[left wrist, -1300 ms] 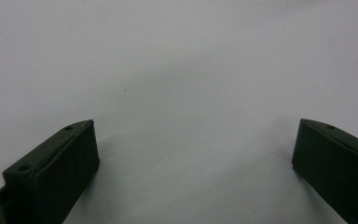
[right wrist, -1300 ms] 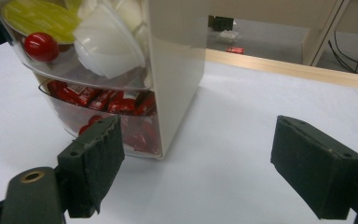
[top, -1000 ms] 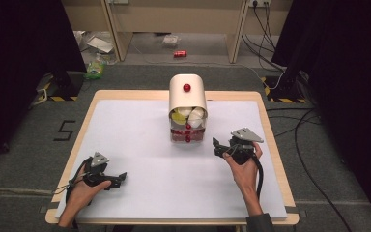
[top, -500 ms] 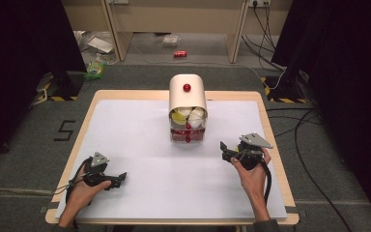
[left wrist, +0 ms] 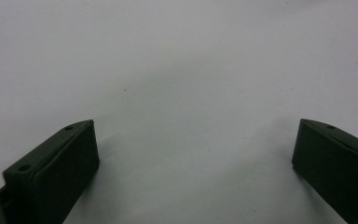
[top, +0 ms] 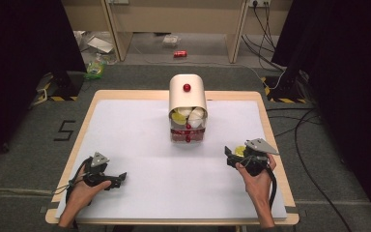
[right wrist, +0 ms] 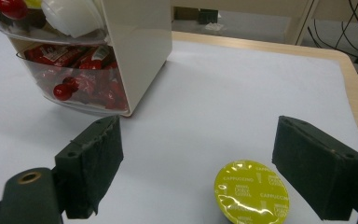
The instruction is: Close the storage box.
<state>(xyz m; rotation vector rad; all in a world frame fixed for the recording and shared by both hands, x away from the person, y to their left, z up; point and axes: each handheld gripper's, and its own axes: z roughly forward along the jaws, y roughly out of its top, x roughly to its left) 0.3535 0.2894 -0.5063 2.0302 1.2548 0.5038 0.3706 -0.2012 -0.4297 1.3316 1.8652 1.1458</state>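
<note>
A cream capsule dispenser point(top: 187, 94) with a red knob stands at the table's far middle. Its two clear drawers point(top: 187, 130) hold white and yellow capsules above and red ones below; the right gripper view also shows the dispenser point(right wrist: 135, 42). A yellow-lidded "cappuccino" capsule point(right wrist: 251, 193) lies flat on the white table between the open jaws of my right gripper point(right wrist: 198, 135), nearer the right jaw and touching neither. From above, the capsule point(top: 240, 151) peeks out by the right gripper point(top: 231, 155) at the table's right. My left gripper point(top: 120, 178) rests open at the front left, jaws point(left wrist: 196, 128) empty.
The white sheet point(top: 140, 145) covers a wooden table point(top: 270, 140), whose right edge is close to my right gripper. Cables point(top: 294, 125) trail on the floor to the right, and litter lies on the floor beyond the table.
My right gripper has drawn away from the dispenser, moving right and toward the front edge. The left gripper has stayed put.
</note>
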